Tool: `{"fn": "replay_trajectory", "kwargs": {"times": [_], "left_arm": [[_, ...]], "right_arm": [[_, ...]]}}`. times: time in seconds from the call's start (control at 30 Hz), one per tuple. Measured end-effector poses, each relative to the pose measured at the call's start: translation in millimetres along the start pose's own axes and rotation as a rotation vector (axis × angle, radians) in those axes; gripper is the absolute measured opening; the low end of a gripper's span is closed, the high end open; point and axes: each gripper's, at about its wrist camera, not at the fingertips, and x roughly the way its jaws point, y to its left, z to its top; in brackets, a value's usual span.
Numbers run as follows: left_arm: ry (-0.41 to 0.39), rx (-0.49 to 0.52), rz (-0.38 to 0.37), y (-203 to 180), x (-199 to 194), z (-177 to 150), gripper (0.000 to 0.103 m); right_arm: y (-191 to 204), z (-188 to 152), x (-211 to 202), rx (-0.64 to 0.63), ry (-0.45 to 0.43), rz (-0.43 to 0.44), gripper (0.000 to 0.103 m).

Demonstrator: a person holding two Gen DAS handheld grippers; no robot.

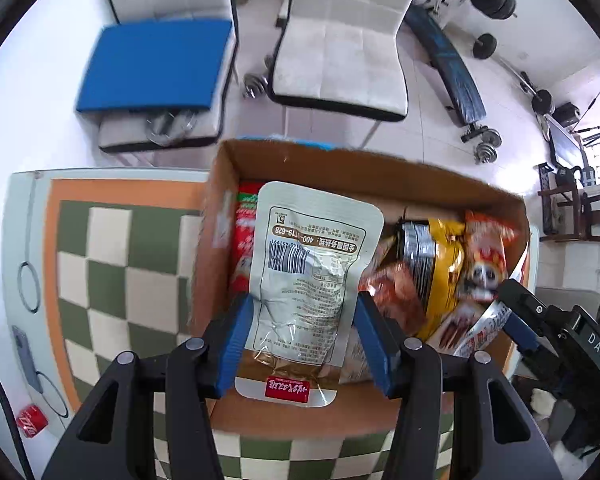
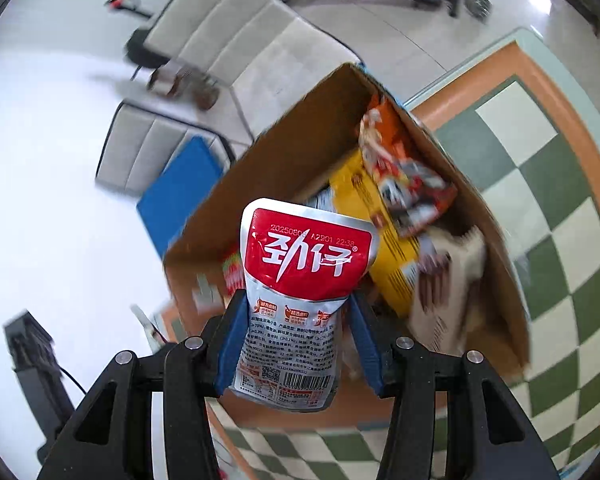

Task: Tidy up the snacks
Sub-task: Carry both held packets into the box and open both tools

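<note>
Pinching a pale grey foil snack pouch (image 1: 308,276) back-side up, the left gripper (image 1: 306,340) holds it lengthwise along its fingers over the open brown cardboard box (image 1: 340,164); the right gripper (image 2: 296,340) clamps a red-and-silver snack pouch (image 2: 300,300), red top pointing away.

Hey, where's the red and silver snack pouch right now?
In the right wrist view, the red and silver pouch is clamped between the right gripper fingers, held over the near left end of the cardboard box, beside the yellow packet.
</note>
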Motion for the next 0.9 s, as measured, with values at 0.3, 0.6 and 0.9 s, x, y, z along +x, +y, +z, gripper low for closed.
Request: {"fn": "replay_trajectory", "kwargs": {"times": [0.3,0.6,0.9], "left_arm": [[0.155,-0.061,-0.124,-1,47,58,0.05],[0.202,-0.072,-0.12,-10,66,63,0.05],[0.185,-0.06,-0.116,-11,62,54,0.058]], "right_arm": [[5,50,55,0.143,-0.004,-0.015,0.053],[11,68,85,0.119,0.018,-0.04,0.062],[11,70,86,0.088,0.044,-0.054,0.084]]}}
